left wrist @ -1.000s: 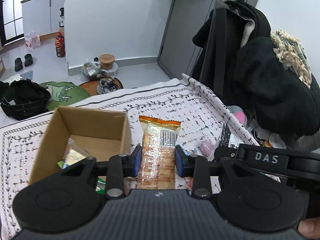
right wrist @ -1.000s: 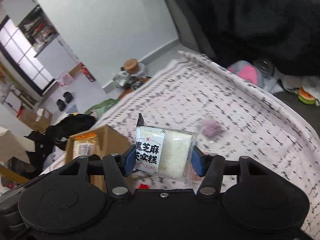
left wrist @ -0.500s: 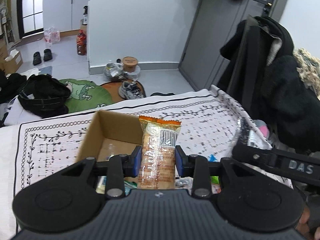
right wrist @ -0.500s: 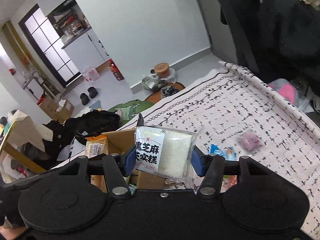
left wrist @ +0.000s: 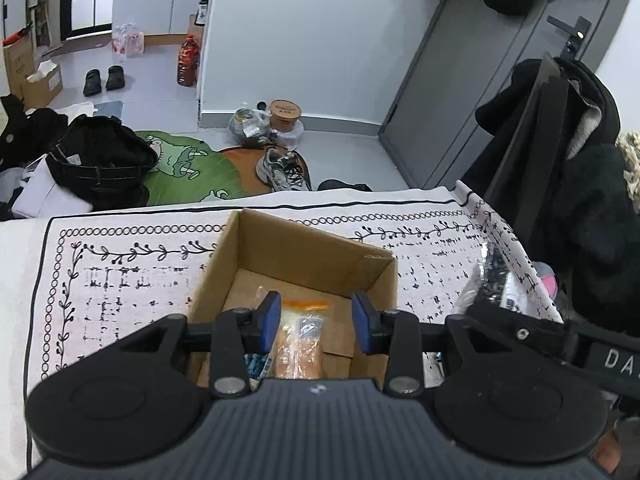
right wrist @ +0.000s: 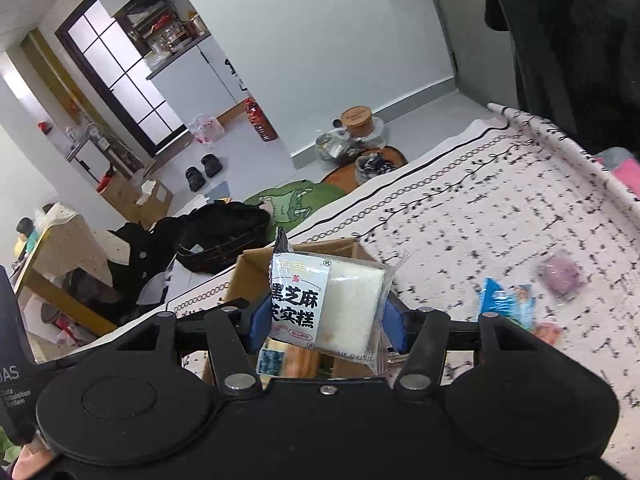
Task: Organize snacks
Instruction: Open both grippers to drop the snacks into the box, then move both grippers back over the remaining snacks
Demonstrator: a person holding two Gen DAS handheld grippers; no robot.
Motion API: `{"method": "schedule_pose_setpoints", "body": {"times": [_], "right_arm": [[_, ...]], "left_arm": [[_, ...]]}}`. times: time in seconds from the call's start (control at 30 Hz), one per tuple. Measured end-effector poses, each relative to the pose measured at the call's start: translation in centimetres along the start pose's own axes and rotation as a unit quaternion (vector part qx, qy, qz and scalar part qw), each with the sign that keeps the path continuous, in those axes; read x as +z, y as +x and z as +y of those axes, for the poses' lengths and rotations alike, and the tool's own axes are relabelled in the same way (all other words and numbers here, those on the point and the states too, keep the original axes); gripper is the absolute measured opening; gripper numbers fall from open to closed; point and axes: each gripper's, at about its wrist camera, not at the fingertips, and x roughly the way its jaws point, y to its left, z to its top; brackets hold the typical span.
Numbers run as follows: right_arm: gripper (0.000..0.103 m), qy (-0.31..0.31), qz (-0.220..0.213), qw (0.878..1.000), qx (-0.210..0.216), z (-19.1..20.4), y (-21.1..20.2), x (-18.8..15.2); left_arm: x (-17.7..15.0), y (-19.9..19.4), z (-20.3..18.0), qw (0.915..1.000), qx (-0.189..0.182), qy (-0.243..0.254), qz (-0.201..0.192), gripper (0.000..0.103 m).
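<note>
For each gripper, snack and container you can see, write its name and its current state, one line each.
Left gripper: open, above the box.
Right gripper: shut on the white sesame cake packet.
Orange biscuit packet: released, in the box.
Brown cardboard box: open-topped, holding snacks.
Blue snack packet: lying on the patterned cloth.

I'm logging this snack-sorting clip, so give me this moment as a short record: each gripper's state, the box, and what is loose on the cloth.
left gripper: jaws open above the box, orange-topped snack pack blurred between them
right gripper: shut on white cake packet
cardboard box: open, on patterned cloth, snacks inside
loose on cloth: blue packet, purple packet
</note>
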Motion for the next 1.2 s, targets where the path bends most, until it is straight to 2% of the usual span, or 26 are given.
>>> {"method": "schedule_pose_setpoints", "body": {"times": [0.13, 0.27, 0.3, 0.53, 0.73, 0.9, 1.07, 1.2], "right_arm": [[0.06, 0.005, 0.002, 1.0, 0.016, 0.6, 0.9, -0.1], [0.072, 0.01, 0.003, 1.0, 0.016, 0.9, 0.7, 0.1], [0.078, 0.013, 0.0, 1.0, 0.015, 0.9, 0.4, 0.2], [0.092, 0.043, -0.013, 0.999, -0.012, -1.1, -1.6, 0.6], [0.098, 0.044, -0.009, 0.998, -0.036, -2.4, -4.0, 1.4], [0.103, 0.037, -0.01, 0.998, -0.046, -3.9, -6.3, 2.2], [0.103, 0.007, -0.006, 0.997, -0.081, -5.7, -7.7, 1.9], [0.103, 0.007, 0.002, 0.996, -0.087, -7.5, -8.3, 1.5]], "left_arm": [[0.0, -0.5, 0.9, 0.9999, 0.01, -0.006, -0.004, 0.039], [-0.1, -1.0, 1.8, 0.9997, 0.02, -0.015, -0.005, 0.042], [-0.1, -1.3, 2.0, 0.9996, 0.021, -0.016, -0.006, 0.043], [-0.3, -2.5, 2.2, 0.9994, 0.03, -0.017, -0.004, 0.058], [-0.6, -3.3, 1.4, 0.9992, 0.039, -0.009, -0.001, 0.065], [-0.6, -4.6, 0.1, 0.9991, 0.042, 0.001, -0.01, 0.075], [-0.8, -6.0, -1.8, 0.9988, 0.039, 0.013, -0.027, 0.093], [-1.3, -6.3, -3.4, 0.999, 0.028, 0.018, -0.028, 0.095]]}}
